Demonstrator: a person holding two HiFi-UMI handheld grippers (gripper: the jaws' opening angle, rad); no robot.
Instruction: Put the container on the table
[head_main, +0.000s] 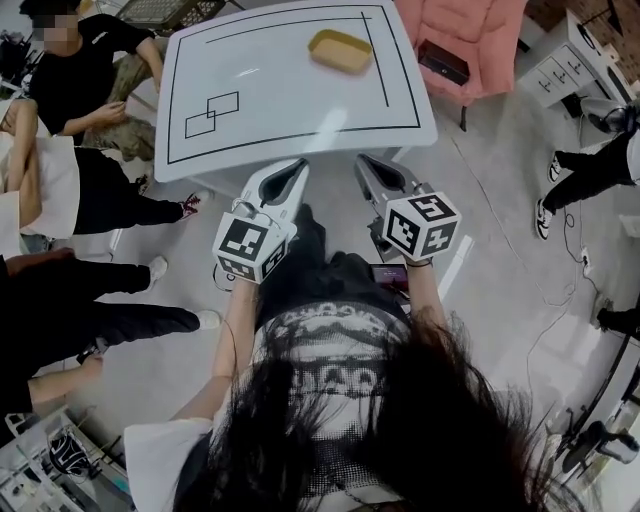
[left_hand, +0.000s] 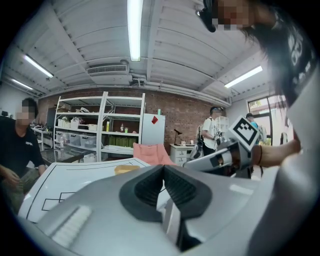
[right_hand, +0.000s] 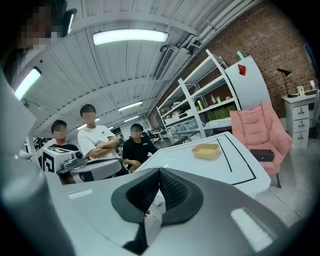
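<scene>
- Head view: the left gripper (head_main: 297, 166) and the right gripper (head_main: 364, 162) hang side by side, short of the white bench's (head_main: 280, 80) near edge. The yellow container (head_main: 340, 50) sits on the bench's far part, well ahead of both pairs of fingers.
- Left gripper view: fingers pressed together, nothing between them. The container shows above and just left of their tips.
- Right gripper view: fingers together, empty. The container lies ahead, right of the tips, well apart.

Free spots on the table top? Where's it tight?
Table mostly bare: the whole middle, between the drawn rectangles at left and the yellow container far right. Tight only by that container; seated people crowd the left side.
</scene>
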